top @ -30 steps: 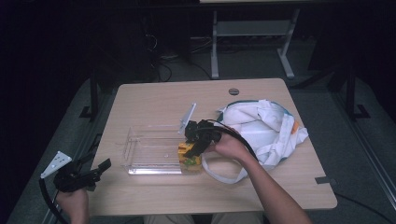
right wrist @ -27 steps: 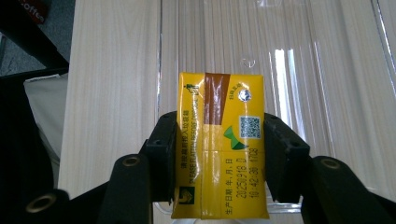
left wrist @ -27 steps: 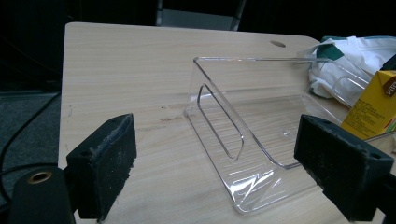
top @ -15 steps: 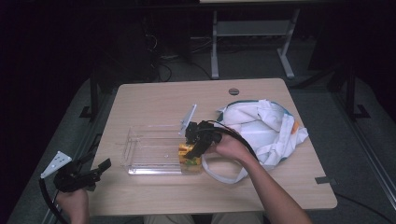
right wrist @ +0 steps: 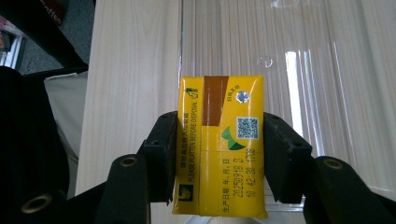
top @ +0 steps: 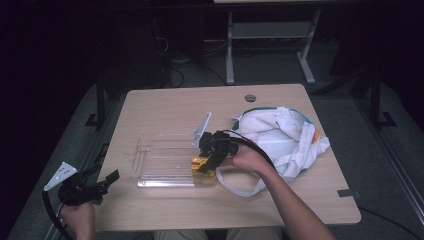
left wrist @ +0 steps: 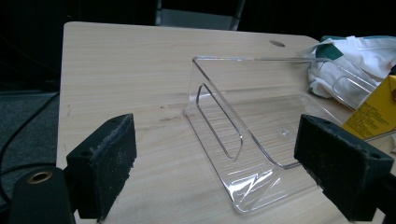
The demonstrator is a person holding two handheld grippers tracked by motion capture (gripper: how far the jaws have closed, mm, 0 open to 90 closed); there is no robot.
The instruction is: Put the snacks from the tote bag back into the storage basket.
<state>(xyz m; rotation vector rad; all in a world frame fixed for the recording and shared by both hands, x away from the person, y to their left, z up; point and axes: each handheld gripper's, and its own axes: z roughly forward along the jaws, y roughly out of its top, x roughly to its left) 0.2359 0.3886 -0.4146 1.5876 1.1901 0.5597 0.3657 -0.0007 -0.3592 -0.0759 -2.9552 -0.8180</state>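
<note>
Little has shifted since the earlier frames: both hands keep their places, and the yellow drink carton stays at the near right end of the clear plastic tray. What has changed is small: the jaws of the right hand-held gripper have just been easing apart a touch, though its pads still sit against the carton's two narrow sides, so I'd call it gripped. The left hand-held gripper waits at the tabletop's near left corner, jaws wide apart with nothing between them, aimed at the tray.

My reading is that the carton is being set down into the tray, taken from the white cloth bag lying just beside it on the right. Next comes a full release and a clean lift away, without dragging the carton over.

In the right gripper view the carton's long axis runs straight along the jaws, its foil straw-hole end pointing away from the gripper, toward the tray's middle.
</note>
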